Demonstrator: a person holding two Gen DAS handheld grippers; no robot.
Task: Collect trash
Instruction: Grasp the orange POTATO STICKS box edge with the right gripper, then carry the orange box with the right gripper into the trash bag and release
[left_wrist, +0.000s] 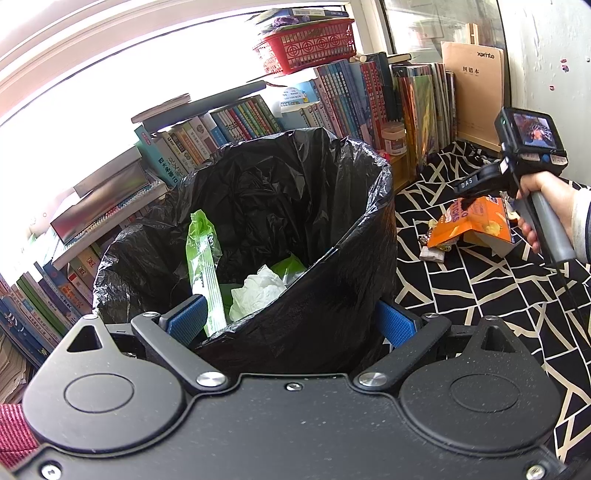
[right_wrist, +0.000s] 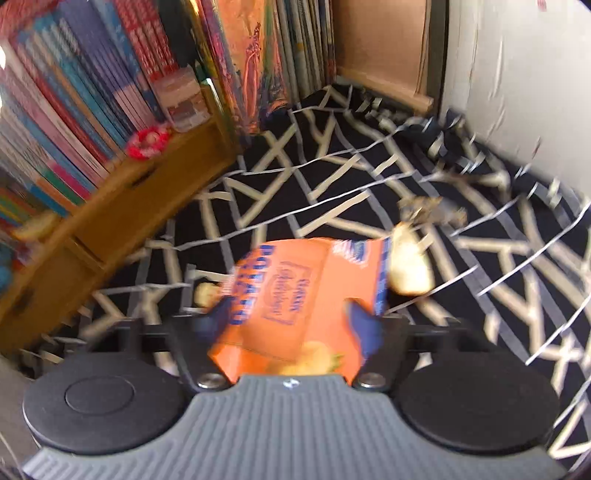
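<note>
Clamping the crumpled orange cardboard snack box (right_wrist: 295, 306) between its blue pads, the right gripper (right_wrist: 291, 325) holds it over the black cloth with cream line pattern (right_wrist: 332, 184), near the cloth's far edge by the row of upright books (right_wrist: 74, 92). The left gripper (left_wrist: 291, 321) stands wide, its blue pads on either side of the near wall of the black plastic trash bag (left_wrist: 325, 295); whether they press it is unclear. Inside lie a green wrapper (left_wrist: 203, 258) and crumpled white paper (left_wrist: 258, 291). Small scraps (right_wrist: 432, 214) lie on the cloth.
</note>
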